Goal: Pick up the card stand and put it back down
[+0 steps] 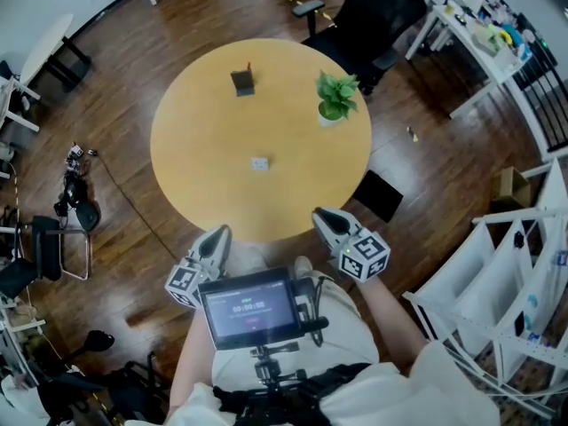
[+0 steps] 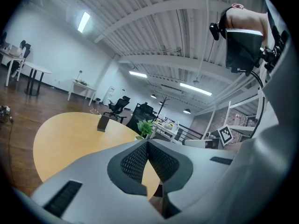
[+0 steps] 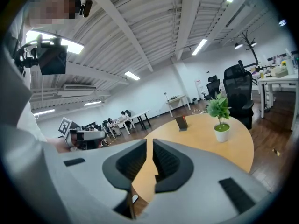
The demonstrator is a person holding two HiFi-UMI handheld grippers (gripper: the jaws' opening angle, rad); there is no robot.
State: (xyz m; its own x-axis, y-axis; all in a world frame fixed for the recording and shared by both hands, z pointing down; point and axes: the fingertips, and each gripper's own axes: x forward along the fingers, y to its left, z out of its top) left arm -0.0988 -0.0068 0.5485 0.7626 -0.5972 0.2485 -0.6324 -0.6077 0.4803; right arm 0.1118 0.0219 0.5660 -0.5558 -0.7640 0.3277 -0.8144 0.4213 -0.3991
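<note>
1. looking down in the head view: a round wooden table [image 1: 204,176] fills the centre of the frame. the card stand [image 1: 242,82] stands upright near the table's upper edge, left of a potted plant [image 1: 337,98]. a small white object [image 1: 259,162] lies near the table's middle, apart from both. the left gripper [image 1: 221,232] and right gripper [image 1: 320,214] sit at the table's lower edge, lower centre of frame, well apart from the card stand. a screen [image 1: 248,306] shows just below them.
2. left gripper view: the left gripper [image 2: 147,142] has its jaws closed, tips meeting, nothing between them. the card stand [image 2: 103,122] is left of centre, on the far part of the table [image 2: 65,143]. the potted plant [image 2: 145,127] shows just above the jaw tips.
3. right gripper view: the right gripper [image 3: 149,142] is all but closed, with only a thin slit left. bare tabletop shows through the slit and nothing is gripped. the card stand [image 3: 181,122] stands right of centre, far across the table [image 3: 236,148]. the potted plant [image 3: 219,115] is further right.
</note>
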